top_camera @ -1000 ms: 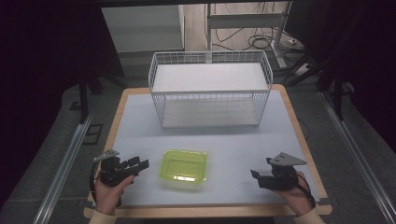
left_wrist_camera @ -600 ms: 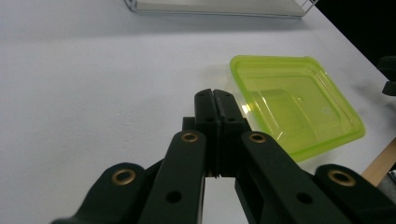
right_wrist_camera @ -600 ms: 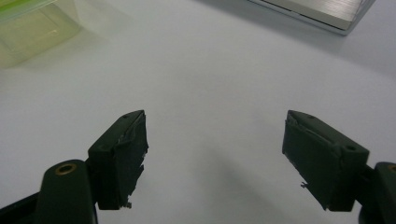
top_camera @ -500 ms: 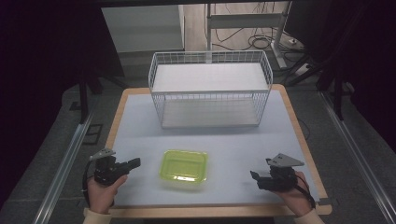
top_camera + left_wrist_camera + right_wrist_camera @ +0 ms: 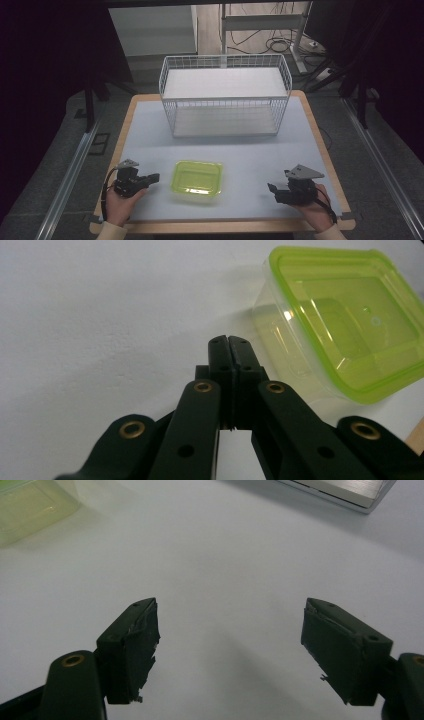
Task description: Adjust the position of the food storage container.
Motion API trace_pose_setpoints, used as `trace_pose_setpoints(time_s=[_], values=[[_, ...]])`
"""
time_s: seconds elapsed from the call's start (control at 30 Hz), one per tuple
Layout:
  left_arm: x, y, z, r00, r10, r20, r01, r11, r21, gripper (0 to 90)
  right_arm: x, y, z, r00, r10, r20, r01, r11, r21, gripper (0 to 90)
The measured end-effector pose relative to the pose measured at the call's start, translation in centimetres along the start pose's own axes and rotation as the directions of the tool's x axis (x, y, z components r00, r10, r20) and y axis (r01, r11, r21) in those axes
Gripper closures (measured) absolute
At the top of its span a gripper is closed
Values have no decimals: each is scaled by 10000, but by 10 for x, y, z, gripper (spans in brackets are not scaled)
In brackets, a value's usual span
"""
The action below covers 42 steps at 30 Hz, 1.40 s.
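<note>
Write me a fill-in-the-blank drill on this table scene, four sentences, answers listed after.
1. The jaws of the left gripper are ____.
2. The jaws of the right gripper stand ____, with nothing between them.
3. The container between the two grippers is tinted ____.
4. At the far side of the table stands a white wire ____.

Missing words: shut; open; green; basket
</note>
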<state>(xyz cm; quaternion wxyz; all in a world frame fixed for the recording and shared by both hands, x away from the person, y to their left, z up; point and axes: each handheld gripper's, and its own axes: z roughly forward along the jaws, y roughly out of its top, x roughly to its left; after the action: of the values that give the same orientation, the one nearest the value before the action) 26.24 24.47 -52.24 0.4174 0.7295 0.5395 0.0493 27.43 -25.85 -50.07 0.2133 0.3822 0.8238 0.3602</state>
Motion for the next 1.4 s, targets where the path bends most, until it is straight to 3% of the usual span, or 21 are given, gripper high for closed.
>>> trace_pose_setpoints(time_s=[0.4,0.83,1.4], values=[[-10,0,19,9986,373,368,-392,9979,518,900,2,1,0,10000,-14,79,14,10000,25,234],[-18,2,26,9955,419,847,-475,9967,656,900,2,1,0,9998,20,189,-21,10000,70,233],[-31,4,33,9925,533,1104,-616,9954,727,900,2,1,-1,9998,9,213,-9,10000,41,233]])
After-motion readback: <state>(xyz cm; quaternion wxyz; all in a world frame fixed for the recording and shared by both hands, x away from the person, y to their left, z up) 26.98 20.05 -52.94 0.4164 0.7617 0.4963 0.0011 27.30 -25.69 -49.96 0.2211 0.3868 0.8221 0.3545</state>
